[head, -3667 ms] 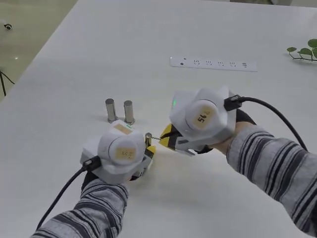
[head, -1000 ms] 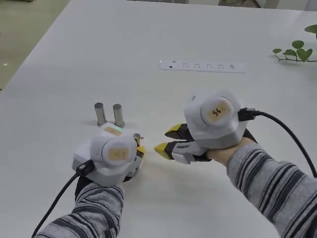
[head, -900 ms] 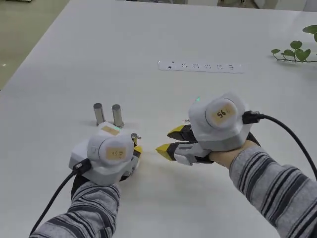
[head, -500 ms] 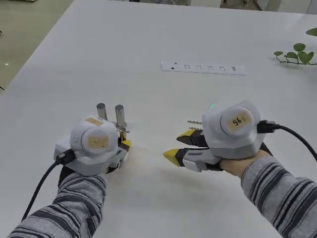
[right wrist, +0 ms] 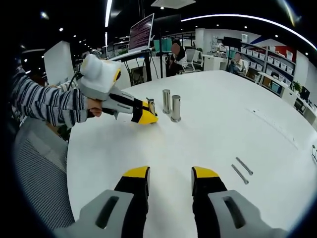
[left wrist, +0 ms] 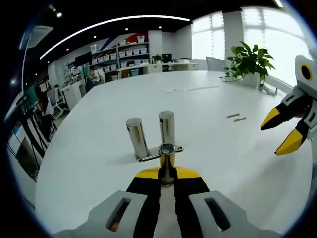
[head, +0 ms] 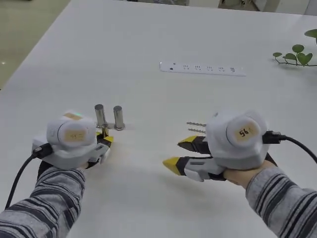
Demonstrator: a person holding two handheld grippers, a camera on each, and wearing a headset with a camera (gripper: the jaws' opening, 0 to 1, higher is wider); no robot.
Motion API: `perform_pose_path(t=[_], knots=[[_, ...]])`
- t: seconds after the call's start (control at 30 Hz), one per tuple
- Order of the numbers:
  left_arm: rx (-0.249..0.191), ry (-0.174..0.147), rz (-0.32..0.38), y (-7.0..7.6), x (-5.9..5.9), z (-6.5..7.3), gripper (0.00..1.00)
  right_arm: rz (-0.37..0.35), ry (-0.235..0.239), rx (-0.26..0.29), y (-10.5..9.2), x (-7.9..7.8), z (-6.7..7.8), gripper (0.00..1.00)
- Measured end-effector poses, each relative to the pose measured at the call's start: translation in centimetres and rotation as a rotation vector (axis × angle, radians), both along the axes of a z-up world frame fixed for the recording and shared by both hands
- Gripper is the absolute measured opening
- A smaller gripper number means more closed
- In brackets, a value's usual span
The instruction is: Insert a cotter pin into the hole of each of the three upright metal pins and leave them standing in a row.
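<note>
My left gripper (head: 104,141) (left wrist: 167,174) is shut on a short metal pin (left wrist: 167,159) that has a cotter pin (left wrist: 159,155) through its top hole. It holds this pin upright, just in front of two upright metal pins (head: 99,115) (head: 118,117) (left wrist: 137,137) (left wrist: 167,127) standing side by side. My right gripper (head: 179,154) (right wrist: 170,174) hovers open over the table to the right with nothing between its fingers. Two loose cotter pins (head: 196,127) (right wrist: 241,169) lie on the table just beyond it. The right gripper view shows the left gripper (right wrist: 142,114) next to the standing pins (right wrist: 171,104).
A white power strip (head: 202,68) lies further back on the white table (head: 148,44). A green plant sprig (head: 297,53) sits at the far right edge. A person's striped sleeves reach in from the near edge.
The left gripper has carried its pin, with the cotter pin in it, leftward to the two standing pins. The right gripper has drawn back to the right and stands open.
</note>
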State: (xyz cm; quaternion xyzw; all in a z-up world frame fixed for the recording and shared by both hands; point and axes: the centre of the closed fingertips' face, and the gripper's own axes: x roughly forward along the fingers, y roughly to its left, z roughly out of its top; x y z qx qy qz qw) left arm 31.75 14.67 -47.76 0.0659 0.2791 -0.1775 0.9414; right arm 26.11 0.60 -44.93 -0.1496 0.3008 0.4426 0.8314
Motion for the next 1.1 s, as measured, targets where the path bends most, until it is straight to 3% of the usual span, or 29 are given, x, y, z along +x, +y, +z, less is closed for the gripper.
perform_pose_path(t=[0.73,1.03,1.1], knots=[[-0.016,0.000,0.019,0.0,-0.2,-0.1,0.07,-0.014,0.017,-0.003,-0.1,-0.5,-0.6,0.31],[-0.021,0.018,0.012,0.4,-0.7,-0.4,0.23,-0.017,0.012,-0.001,-0.1,-0.5,-0.3,0.31],[-0.038,0.019,0.007,0.5,-1.0,-0.1,0.27,-0.018,0.008,0.001,-0.1,-0.5,-0.2,0.31]])
